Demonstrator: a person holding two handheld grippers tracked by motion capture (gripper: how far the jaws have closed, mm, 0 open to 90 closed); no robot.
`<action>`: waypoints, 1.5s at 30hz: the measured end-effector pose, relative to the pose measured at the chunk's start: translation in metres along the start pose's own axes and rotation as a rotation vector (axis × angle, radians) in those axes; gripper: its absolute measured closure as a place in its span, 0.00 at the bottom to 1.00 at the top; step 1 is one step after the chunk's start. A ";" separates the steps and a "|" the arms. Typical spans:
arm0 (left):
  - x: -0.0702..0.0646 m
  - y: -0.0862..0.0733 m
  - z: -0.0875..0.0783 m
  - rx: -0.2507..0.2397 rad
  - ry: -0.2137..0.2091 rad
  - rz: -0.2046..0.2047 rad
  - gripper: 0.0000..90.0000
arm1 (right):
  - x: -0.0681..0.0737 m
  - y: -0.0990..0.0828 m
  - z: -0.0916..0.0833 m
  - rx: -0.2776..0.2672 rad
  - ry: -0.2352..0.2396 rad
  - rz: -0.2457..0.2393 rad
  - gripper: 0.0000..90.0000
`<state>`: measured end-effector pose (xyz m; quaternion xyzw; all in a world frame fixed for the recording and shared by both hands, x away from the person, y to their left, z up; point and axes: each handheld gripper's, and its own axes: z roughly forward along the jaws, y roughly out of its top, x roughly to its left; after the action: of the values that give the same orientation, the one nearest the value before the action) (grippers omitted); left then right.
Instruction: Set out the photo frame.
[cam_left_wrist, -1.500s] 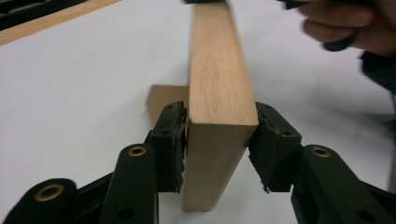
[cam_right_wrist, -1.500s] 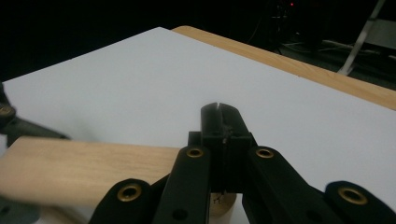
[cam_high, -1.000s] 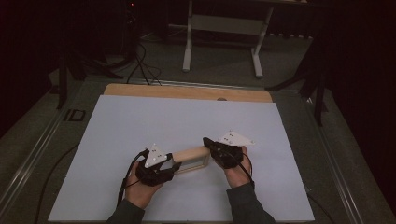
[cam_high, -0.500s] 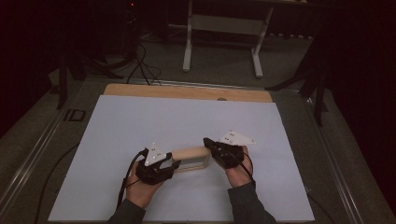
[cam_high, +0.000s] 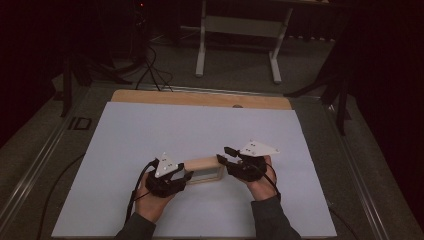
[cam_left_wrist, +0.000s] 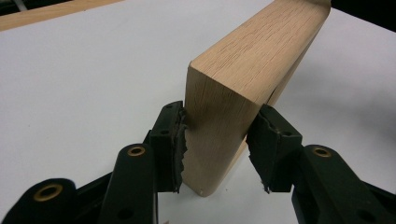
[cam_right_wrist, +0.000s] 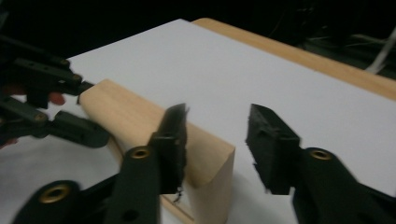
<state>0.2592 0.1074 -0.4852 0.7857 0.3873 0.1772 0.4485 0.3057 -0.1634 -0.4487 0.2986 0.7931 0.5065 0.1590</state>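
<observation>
White mat (cam_high: 150, 130), dark room. Wooden block (cam_high: 202, 169) stands on edge between your grippers. Left gripper (cam_left_wrist: 217, 149) clamps its near end; right gripper (cam_right_wrist: 215, 144) jaws just opened, block not between them. Next: line right up, close on that end.

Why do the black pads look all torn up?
The rubber pads on the left gripper are ragged and chipped along their edges where they press the wooden block. That looks like wear. The block itself looks undamaged.
</observation>
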 end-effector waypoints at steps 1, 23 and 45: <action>0.000 0.000 0.000 0.000 0.001 0.000 0.63 | 0.000 -0.001 0.000 0.007 0.008 0.002 0.59; 0.002 0.000 0.001 -0.007 -0.001 -0.009 0.64 | -0.002 -0.017 0.014 0.117 0.103 -0.034 0.42; 0.004 0.001 0.001 -0.023 -0.005 -0.011 0.65 | -0.009 -0.022 0.015 0.133 0.091 -0.063 0.57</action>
<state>0.2625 0.1097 -0.4848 0.7788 0.3883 0.1774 0.4596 0.3140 -0.1650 -0.4753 0.2600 0.8404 0.4605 0.1182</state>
